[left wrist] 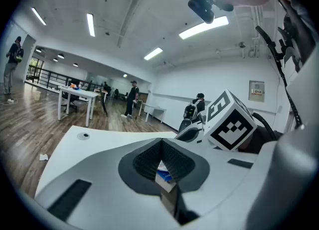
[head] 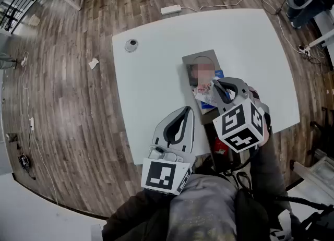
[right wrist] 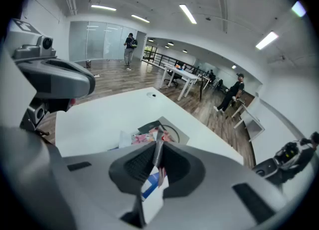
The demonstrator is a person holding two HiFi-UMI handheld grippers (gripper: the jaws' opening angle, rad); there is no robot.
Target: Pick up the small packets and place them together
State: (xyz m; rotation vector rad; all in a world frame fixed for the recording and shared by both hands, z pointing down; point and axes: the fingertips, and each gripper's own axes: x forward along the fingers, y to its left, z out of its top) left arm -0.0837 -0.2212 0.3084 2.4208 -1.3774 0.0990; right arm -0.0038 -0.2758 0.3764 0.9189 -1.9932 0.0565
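Right tongs (right wrist: 158,147) pinch a small packet (right wrist: 152,186), the pile of packets (head: 205,91) just beyond their tips; left tongs (head: 186,109) alongside, pressed together

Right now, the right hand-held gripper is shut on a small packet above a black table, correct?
Not quite. The table is white, not black, as the head view shows. The rest stands: the right hand-held gripper is shut on a small packet above that table.

The table (head: 156,68) is white, tray (head: 201,58) grey, packet (right wrist: 151,186) blue-and-white, marker cube (head: 241,125) black-and-white.
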